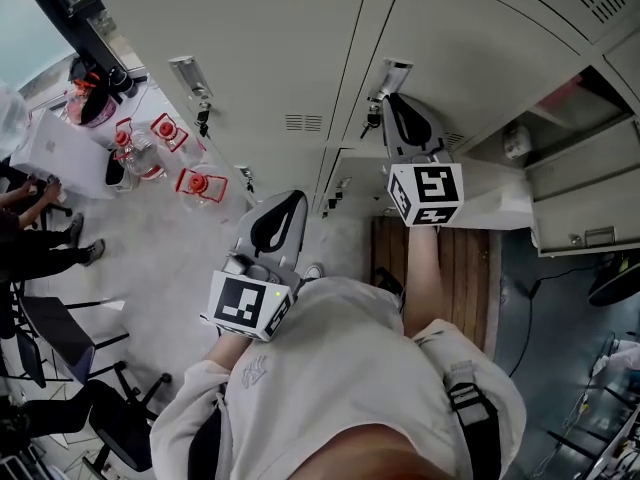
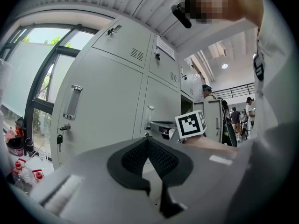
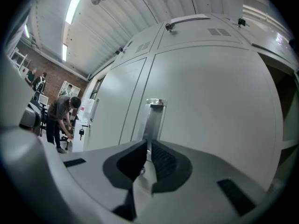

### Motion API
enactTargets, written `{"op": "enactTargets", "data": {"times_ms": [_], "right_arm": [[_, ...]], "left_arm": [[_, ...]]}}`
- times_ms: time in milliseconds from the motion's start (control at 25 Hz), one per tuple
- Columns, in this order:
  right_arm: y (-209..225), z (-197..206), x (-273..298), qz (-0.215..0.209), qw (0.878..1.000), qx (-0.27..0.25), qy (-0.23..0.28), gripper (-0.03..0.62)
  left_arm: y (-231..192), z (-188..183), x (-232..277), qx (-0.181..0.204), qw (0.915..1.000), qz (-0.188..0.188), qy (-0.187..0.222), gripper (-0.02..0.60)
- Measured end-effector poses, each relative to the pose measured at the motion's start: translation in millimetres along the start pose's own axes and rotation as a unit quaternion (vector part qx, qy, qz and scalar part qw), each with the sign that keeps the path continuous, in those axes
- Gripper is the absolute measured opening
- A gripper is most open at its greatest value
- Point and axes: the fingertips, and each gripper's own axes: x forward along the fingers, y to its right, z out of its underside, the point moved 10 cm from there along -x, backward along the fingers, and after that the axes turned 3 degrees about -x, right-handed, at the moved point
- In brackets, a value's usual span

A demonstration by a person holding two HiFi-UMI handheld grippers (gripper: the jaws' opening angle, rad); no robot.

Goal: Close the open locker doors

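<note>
While you face the grey locker bank (image 1: pixel 250 48), an open door (image 1: pixel 580 193) stands out at the bank's right end, well apart from both tools. Your right gripper (image 3: pixel 148 144) points at a closed door of the bank, jaws pressed nearly together with nothing between them, tips just beside its metal handle (image 3: pixel 154 115). Your left gripper (image 2: pixel 148 140) hangs short of the bank, jaws together, empty. A key (image 2: pixel 59 139) dangles at the bank's left.
</note>
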Motion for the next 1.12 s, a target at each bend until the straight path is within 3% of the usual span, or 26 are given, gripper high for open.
{"op": "enactTargets", "data": {"times_ms": [280,640,1120], "right_arm": [[-8.4,-8.0,-20.0,-0.021,0.999,0.012,0.027,0.034],[-11.8,-27.4,-106.1,-0.026,0.995,0.022,0.095,0.032],[30.7,-0.2,-235.1,0.102,0.991,0.062,0.054,0.032]], "left_arm": [[9.1,2.0,3.4,0.0,0.9997,0.025,-0.003,0.008],[28.7,5.0,22.9,0.001,0.9969,0.078,-0.011,0.008],[115.1,9.3,83.7,0.013,0.9809,0.193,-0.021,0.009]]}}
